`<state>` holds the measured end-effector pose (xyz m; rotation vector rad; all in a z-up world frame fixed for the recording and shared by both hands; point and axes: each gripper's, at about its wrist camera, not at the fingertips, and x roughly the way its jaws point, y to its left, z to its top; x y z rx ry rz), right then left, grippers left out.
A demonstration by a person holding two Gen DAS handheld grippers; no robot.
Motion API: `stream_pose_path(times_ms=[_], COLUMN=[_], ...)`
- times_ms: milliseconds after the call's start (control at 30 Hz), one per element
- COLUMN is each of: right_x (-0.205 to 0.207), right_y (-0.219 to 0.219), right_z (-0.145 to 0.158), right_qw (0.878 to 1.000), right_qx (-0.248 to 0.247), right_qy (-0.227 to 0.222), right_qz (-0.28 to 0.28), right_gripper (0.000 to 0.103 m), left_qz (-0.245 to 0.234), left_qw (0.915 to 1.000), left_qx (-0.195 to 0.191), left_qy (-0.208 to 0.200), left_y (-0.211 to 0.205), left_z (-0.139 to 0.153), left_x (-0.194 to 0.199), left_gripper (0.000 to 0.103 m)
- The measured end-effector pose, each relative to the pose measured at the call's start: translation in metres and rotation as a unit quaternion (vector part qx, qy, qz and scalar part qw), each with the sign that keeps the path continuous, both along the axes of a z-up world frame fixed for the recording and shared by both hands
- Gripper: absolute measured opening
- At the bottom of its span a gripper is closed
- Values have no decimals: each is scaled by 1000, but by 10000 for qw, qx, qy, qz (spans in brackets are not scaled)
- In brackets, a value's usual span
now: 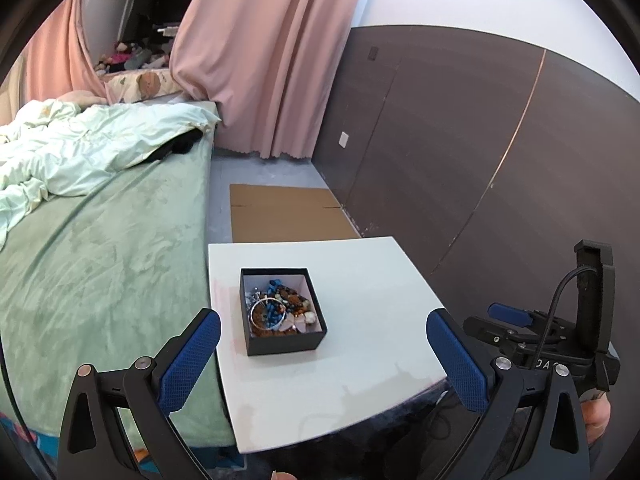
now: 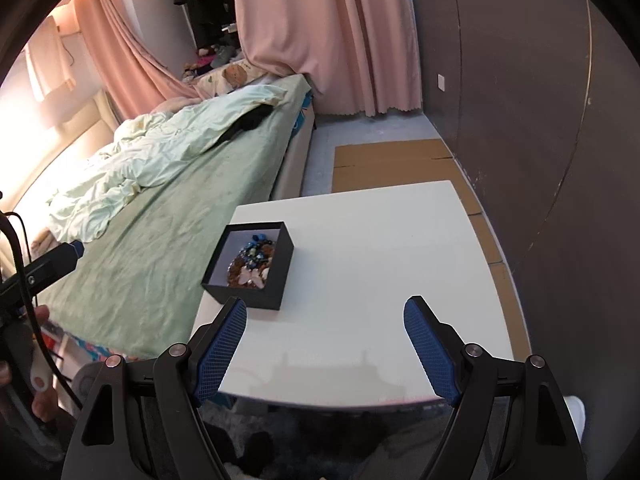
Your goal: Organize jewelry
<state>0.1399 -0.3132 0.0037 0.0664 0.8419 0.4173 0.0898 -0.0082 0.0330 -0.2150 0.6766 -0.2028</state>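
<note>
Jewelry box (image 1: 283,310) ahead between left gripper (image 1: 323,354) fingers; right gripper (image 2: 325,346) beside; both spread wide, empty

The jewelry (image 1: 276,308) lies in a box (image 1: 288,342) on the table (image 1: 360,280), bed (image 1: 100,260) to its left.

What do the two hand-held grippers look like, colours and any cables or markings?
Both the left hand-held gripper and the right hand-held gripper have matte black angular linkage arms with silver pivot bolts and blue cross-hatched finger pads. The right one's black body carries a black cable and pale lettering, partly hidden.
</note>
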Motion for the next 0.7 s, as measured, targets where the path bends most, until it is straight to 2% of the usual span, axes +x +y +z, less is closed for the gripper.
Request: stream_pose_path(times_ms=[233,433,700], right_x=[-31,-59,-82], right_y=[-11,-25,-35], right_z=[8,10,11], right_qw=[9999,9998,9997], right_qx=[-4,-17,28], right_qy=[-128,-203,-259], right_qz=[31,5,29], right_gripper=[81,81,81], left_qz=[194,123,253], left_qw=[9996,9992,9977], left_qx=[158,311,457], left_qy=[-93,-199,-436], left_y=[-10,-30,-38], left_z=[2,5,12], left_x=[-37,-68,-102], left_gripper=[103,103,103])
